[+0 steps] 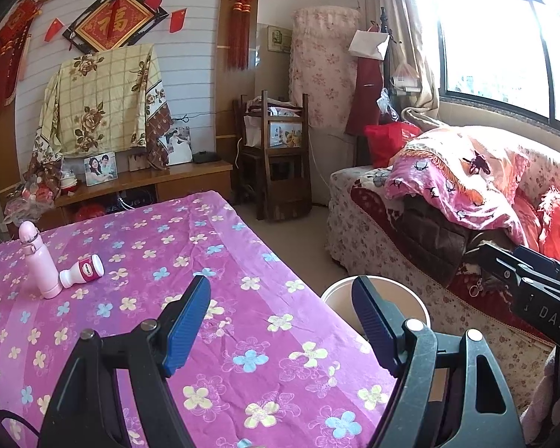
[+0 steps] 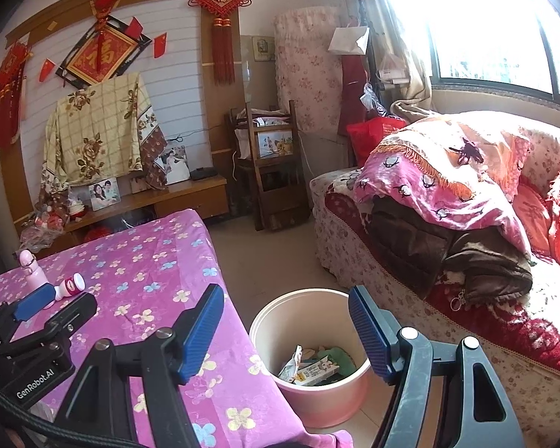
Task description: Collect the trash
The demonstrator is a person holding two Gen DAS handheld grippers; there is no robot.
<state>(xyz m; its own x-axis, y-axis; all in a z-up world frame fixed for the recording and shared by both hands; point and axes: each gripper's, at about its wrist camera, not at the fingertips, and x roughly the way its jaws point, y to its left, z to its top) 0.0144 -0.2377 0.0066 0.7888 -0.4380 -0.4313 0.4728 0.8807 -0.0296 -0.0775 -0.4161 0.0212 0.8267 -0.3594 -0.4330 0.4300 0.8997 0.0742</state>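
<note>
A pink bin (image 2: pixel 319 397) stands on the floor between the table and the sofa, with wrappers and a small carton (image 2: pixel 313 367) inside; its rim shows in the left wrist view (image 1: pixel 373 298). My left gripper (image 1: pixel 282 323) is open and empty over the table's right edge; it also shows in the right wrist view (image 2: pixel 37 304). My right gripper (image 2: pixel 285 330) is open and empty above the bin. A small white bottle with a magenta label (image 1: pixel 83 270) lies on its side on the table, against an upright pink flask (image 1: pixel 39 261).
The table carries a purple flowered cloth (image 1: pixel 212 261). A sofa piled with blankets and a brown jacket (image 2: pixel 448 246) lies to the right. A wooden chair (image 1: pixel 276 156) and a low cabinet (image 1: pixel 160 183) stand behind the table.
</note>
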